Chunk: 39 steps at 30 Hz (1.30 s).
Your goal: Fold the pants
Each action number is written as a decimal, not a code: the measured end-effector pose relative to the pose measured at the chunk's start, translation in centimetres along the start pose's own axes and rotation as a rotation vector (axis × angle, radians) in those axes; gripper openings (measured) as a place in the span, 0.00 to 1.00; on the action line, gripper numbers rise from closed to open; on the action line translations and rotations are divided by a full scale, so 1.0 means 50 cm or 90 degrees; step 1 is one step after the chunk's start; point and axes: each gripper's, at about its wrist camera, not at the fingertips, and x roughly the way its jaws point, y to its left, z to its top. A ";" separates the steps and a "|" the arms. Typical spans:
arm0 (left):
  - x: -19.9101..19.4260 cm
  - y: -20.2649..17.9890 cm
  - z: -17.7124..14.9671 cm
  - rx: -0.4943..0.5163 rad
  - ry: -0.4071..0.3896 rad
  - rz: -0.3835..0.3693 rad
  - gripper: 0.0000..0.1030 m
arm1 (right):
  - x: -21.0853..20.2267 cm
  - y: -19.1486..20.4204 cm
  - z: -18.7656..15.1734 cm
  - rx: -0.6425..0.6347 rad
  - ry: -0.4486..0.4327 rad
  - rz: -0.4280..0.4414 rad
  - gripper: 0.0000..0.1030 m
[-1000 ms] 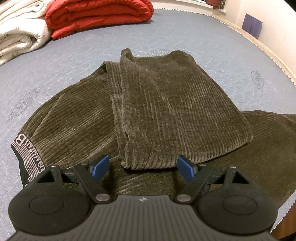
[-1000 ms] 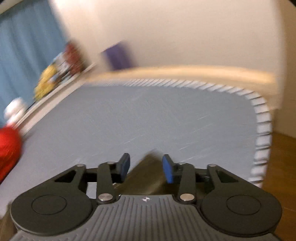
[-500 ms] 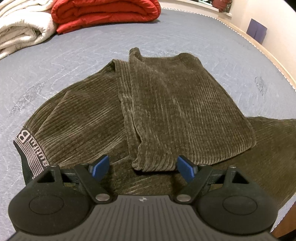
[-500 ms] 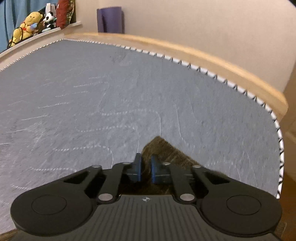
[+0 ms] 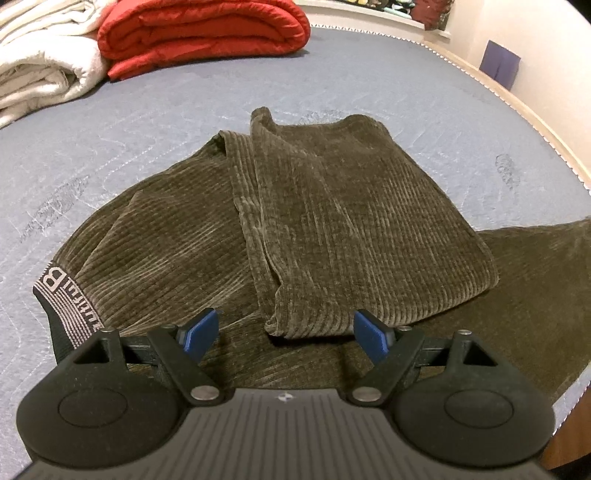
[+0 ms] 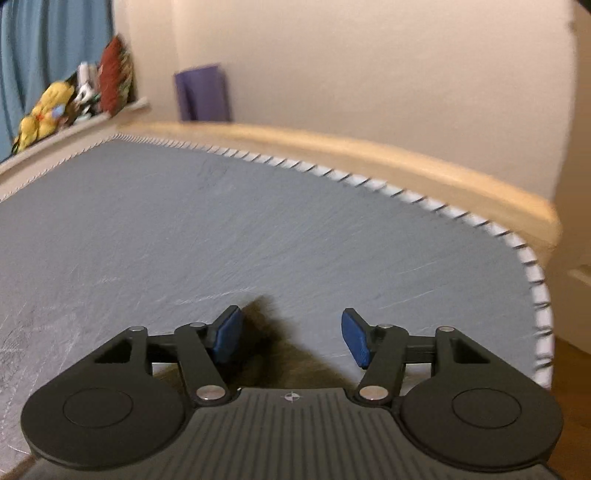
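Note:
Olive-brown corduroy pants (image 5: 332, 229) lie on the grey mattress (image 5: 147, 122), one leg folded back over the body. The black waistband with white lettering (image 5: 61, 306) is at the left. My left gripper (image 5: 286, 334) is open just above the near hem of the folded leg. In the right wrist view a corner of the pants (image 6: 277, 350) pokes out under my right gripper (image 6: 291, 334), which is open over it, not holding it.
A rolled red blanket (image 5: 199, 33) and a folded white blanket (image 5: 40, 70) lie at the far left. The mattress's wooden frame edge (image 6: 369, 155) curves close on the right. A purple mat (image 6: 203, 92) leans against the wall; toys (image 6: 44, 110) sit on a ledge.
My right gripper was shut on the pants corner half a second ago and has now opened, letting it go. The left gripper has drifted slightly, still open.

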 end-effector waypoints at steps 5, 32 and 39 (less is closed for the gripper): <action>-0.015 -0.003 -0.006 0.009 -0.010 -0.007 0.82 | -0.020 -0.130 -0.010 0.045 0.052 -0.005 0.59; 0.067 0.024 -0.079 0.046 0.121 -0.022 0.82 | -0.163 -0.026 -0.063 -0.246 0.048 -0.057 0.46; 0.031 0.009 -0.070 0.062 0.067 0.004 0.84 | -0.296 0.086 -0.010 -0.251 -0.049 0.068 0.51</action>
